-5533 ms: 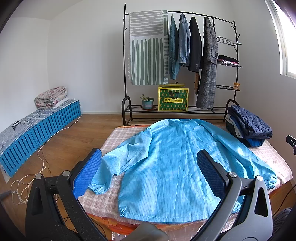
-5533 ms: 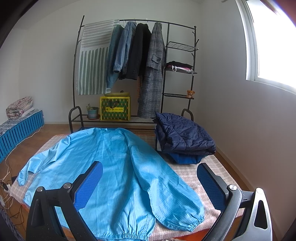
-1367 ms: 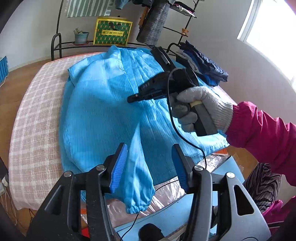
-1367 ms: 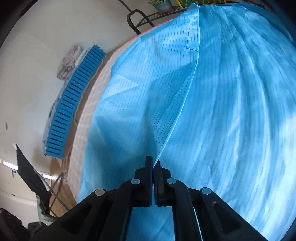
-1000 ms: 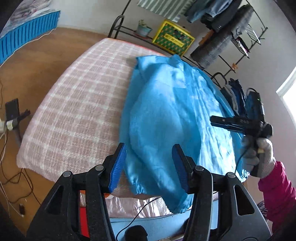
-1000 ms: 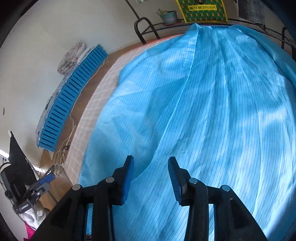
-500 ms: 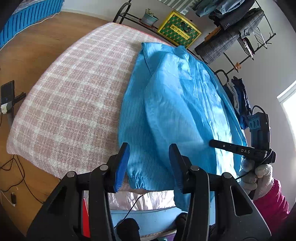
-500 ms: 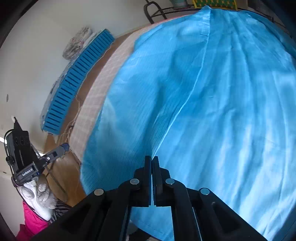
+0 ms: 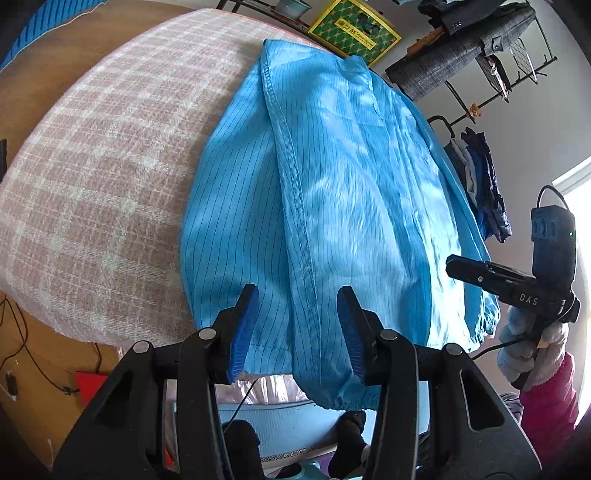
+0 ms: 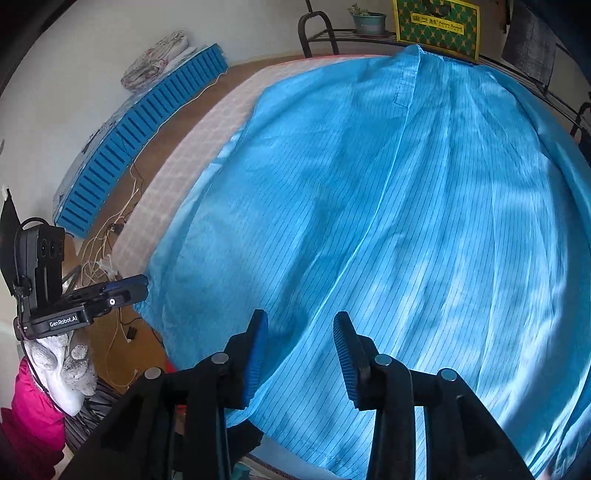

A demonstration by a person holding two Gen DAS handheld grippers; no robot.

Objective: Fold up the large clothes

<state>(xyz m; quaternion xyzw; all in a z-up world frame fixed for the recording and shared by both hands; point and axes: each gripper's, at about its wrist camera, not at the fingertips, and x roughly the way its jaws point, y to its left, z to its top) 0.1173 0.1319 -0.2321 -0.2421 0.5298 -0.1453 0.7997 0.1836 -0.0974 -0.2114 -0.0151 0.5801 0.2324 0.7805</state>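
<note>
A large bright blue pinstriped jacket [image 9: 332, 184] lies flat on the bed with a pink and white checked cover [image 9: 92, 166], its left sleeve folded in over the body and its hem hanging a little over the near edge. The left gripper [image 9: 297, 326] hovers above the hem, its blue-padded jaws apart and holding nothing. The right gripper [image 10: 299, 349] is also parted and empty, just over the lower cloth. On the low shelf of the black metal clothes rack [image 10: 317, 26] stand a yellow and green patterned box [image 10: 437, 26] and a small pot with a plant [image 10: 367, 18]; what is inside the box I cannot tell. A pile of dark folded clothes [image 9: 484, 192] sits beside the jacket.
</note>
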